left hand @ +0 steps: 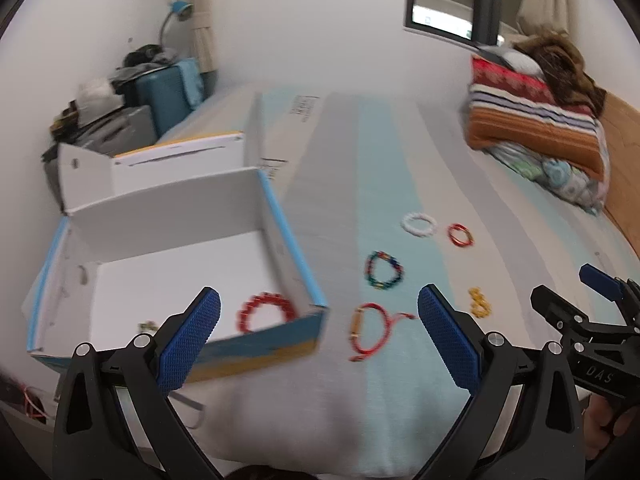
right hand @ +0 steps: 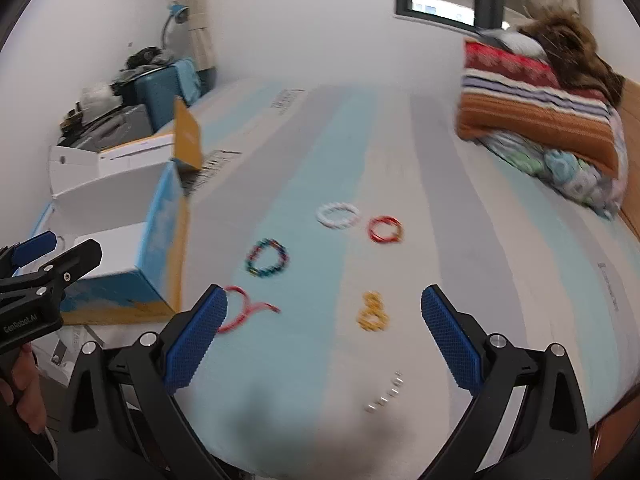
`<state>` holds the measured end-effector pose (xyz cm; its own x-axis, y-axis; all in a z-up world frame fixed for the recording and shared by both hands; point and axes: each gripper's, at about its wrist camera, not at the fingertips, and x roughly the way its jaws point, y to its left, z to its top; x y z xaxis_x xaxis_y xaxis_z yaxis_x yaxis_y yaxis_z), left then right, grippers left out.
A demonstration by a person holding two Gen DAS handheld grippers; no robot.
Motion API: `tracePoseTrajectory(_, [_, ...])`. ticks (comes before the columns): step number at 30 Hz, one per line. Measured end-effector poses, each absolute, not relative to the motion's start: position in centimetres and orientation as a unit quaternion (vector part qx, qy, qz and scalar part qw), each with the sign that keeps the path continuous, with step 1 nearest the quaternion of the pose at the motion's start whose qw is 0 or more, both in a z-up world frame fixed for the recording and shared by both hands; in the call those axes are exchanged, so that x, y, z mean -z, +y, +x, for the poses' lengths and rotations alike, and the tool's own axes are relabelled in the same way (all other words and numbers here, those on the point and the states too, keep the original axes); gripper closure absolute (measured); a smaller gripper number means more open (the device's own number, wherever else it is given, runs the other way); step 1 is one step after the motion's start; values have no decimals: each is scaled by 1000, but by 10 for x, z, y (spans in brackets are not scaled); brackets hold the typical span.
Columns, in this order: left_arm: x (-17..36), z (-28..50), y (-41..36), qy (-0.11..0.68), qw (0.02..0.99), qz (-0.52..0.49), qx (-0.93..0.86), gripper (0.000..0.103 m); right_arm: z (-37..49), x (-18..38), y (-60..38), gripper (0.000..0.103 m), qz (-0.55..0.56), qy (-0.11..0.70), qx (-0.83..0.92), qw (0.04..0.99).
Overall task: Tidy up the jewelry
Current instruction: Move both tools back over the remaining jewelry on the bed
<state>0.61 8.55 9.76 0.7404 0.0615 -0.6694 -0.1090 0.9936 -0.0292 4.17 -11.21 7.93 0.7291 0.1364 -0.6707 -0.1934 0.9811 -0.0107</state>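
Observation:
An open white and blue box [left hand: 276, 208] [right hand: 160, 216] sits on the bed at the left. A red bead bracelet [left hand: 266, 312] lies inside it. On the bed lie a red cord bracelet [left hand: 372, 330] [right hand: 244, 308], a multicolour bead bracelet [left hand: 384, 270] [right hand: 267, 258], a white bracelet [left hand: 419, 224] [right hand: 338, 215], a red ring bracelet [left hand: 461, 235] [right hand: 385, 229], a yellow chain [left hand: 479, 302] [right hand: 373, 312] and a small silver piece [right hand: 386, 394]. My left gripper [left hand: 320, 336] is open and empty at the box's near corner. My right gripper [right hand: 324, 336] is open and empty above the yellow chain.
The bed [left hand: 400, 152] has pale blue and grey stripes. Folded blankets and a fur coat [left hand: 540, 112] are stacked at the far right. A blue suitcase [left hand: 168, 96] and clutter stand by the wall at the far left. A wooden headboard [left hand: 624, 168] lines the right edge.

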Motion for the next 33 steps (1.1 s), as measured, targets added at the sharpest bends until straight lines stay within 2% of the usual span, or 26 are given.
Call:
tracePoseTrajectory(6, [-72, 19, 43, 374, 927, -21, -21, 6, 34, -55, -155, 9, -27, 368, -68, 927])
tracePoseTrajectory(18, [-11, 42, 7, 399, 917, -11, 0, 6, 34, 7, -190, 9, -23, 404, -36, 914])
tracePoseTrajectory(28, [36, 71, 3, 420, 907, -14, -4, 6, 46, 53, -191, 9, -30, 434, -37, 900])
tracePoseTrajectory(33, [55, 85, 5, 422, 906, -18, -10, 6, 54, 74, -189, 15, -31, 450, -45, 892])
